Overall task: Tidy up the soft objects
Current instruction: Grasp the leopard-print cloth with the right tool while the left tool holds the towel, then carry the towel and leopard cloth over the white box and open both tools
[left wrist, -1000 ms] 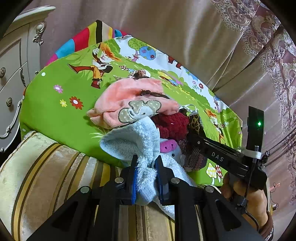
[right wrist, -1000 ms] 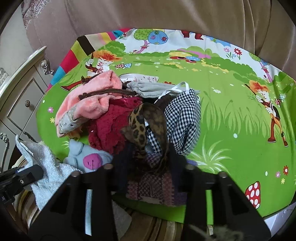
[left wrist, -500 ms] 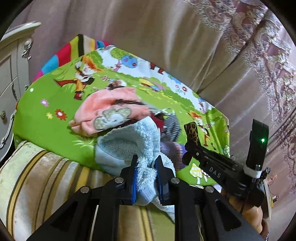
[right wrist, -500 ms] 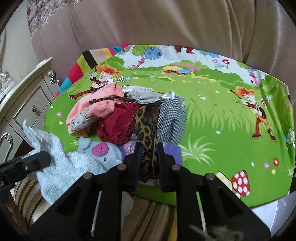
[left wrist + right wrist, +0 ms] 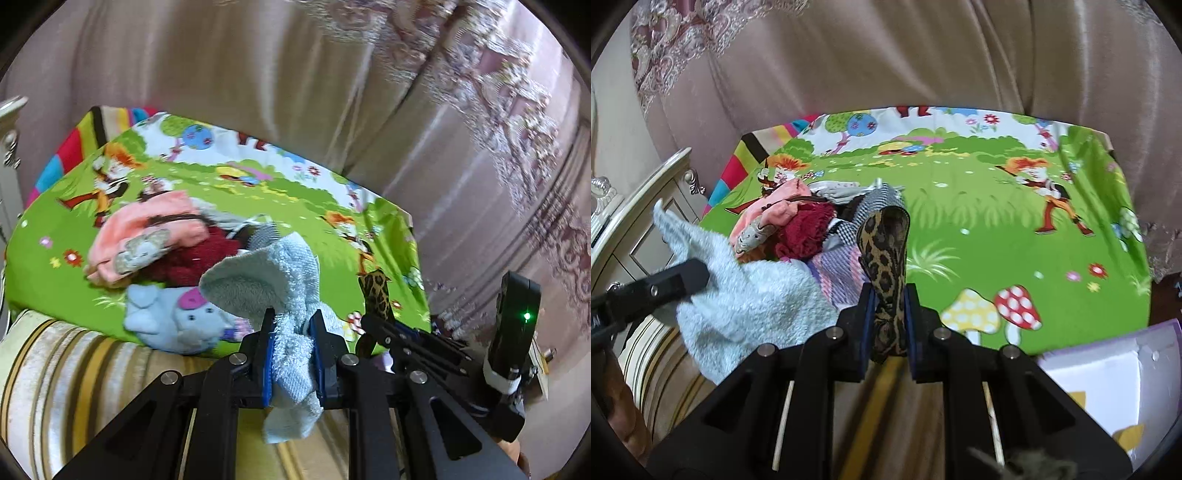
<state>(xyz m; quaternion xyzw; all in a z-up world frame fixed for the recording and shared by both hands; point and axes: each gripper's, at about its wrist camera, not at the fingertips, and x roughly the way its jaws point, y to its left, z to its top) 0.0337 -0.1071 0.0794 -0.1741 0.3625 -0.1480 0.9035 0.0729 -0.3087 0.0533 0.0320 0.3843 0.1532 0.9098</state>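
**Two grippers, each pinching cloth**

We note the left gripper (image 5: 291, 354) clamped on a light blue towel (image 5: 273, 280), the right gripper (image 5: 888, 325) clamped on a leopard-print cloth (image 5: 884, 251). A clothing heap (image 5: 801, 229) lies at ten o'clock on the cartoon sheet (image 5: 997, 221); three o'clock lies bare. Curtains (image 5: 886, 55) bound twelve. No lettering is legible.

The right part of my green cartoon mat (image 5: 997, 229) lies bare, room to pass. On its left the clothes pile (image 5: 812, 229) blocks me, with the white cabinet (image 5: 639, 221) beside it and the curtain (image 5: 886, 55) behind.
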